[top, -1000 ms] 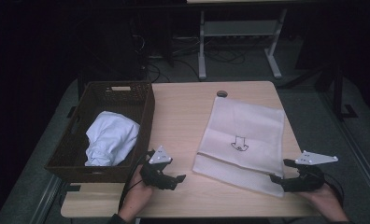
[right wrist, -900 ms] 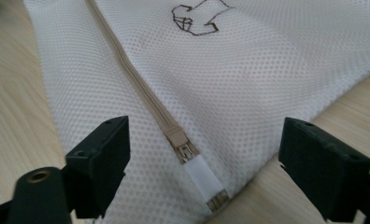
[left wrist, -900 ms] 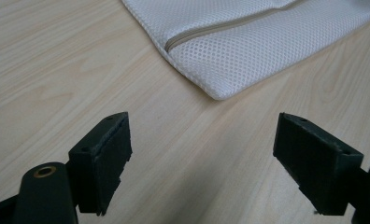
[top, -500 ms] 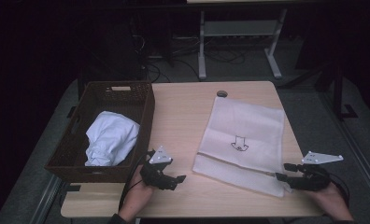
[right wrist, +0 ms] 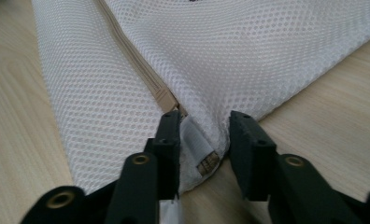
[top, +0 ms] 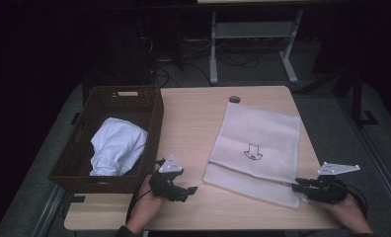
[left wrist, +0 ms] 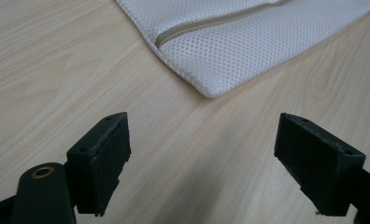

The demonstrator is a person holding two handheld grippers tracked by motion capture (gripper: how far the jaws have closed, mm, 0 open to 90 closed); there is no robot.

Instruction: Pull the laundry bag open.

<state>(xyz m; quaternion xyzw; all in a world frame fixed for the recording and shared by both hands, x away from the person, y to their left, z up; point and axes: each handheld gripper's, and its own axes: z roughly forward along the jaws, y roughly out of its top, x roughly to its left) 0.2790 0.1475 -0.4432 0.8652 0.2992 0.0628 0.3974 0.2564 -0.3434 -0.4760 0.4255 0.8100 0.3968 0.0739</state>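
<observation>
A white mesh laundry bag [top: 255, 148] with a zipper and a black arrow print lies flat on the right half of the wooden table [top: 193, 118]. My right gripper [top: 295, 187] is at its near right corner. Its jaws have just been closing, and in the right gripper view [right wrist: 204, 135] the bunched corner of the bag [right wrist: 220, 56], with its label, is pinched between the pads. My left gripper [top: 191, 191] rests near the front edge, left of the bag. Its jaws [left wrist: 204, 149] stand open over bare wood, a short way from the bag's [left wrist: 248, 42] other near corner.
A dark wicker basket [top: 154, 128] stands at the table's left with a crumpled white cloth [top: 117, 145] inside. A round cable hole [top: 234, 99] sits near the far edge. A metal stand and cables are on the floor behind.
The right gripper's jaws have drawn together around the bag's near right corner, and that hand shifted slightly. The left hand and gripper have stayed put.
</observation>
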